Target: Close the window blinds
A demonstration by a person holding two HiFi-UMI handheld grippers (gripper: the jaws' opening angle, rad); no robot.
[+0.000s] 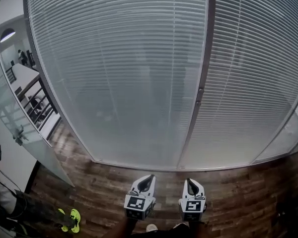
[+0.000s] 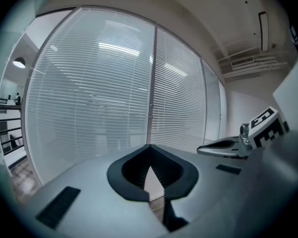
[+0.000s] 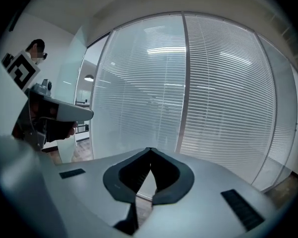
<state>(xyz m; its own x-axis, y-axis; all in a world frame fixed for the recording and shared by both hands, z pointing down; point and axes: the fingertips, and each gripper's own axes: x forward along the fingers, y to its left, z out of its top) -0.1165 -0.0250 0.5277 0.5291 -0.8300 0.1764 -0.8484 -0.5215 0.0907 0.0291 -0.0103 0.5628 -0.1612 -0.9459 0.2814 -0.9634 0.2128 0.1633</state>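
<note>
White slatted window blinds hang behind a glass wall, a wide left panel (image 1: pixel 119 73) and a right panel (image 1: pixel 253 83), split by a grey upright post (image 1: pixel 202 68) with a small fitting (image 1: pixel 199 96) on it. The slats look turned nearly flat, and dim shapes show through the left panel. My left gripper (image 1: pixel 146 179) and right gripper (image 1: pixel 189 182) hang low, side by side, above the floor and short of the glass. Both are shut with nothing between the jaws. The left gripper (image 2: pixel 149 146) faces the post (image 2: pixel 151 83). The right gripper (image 3: pixel 150 149) faces the blinds (image 3: pixel 139 93).
A frosted glass panel (image 1: pixel 12 118) stands angled at the left, with a room behind it. Wooden floor (image 1: pixel 104 182) runs along the foot of the glass wall. A person's yellow-green shoes (image 1: pixel 69 219) are at the lower left. A ceiling vent (image 2: pixel 248 66) sits to the right.
</note>
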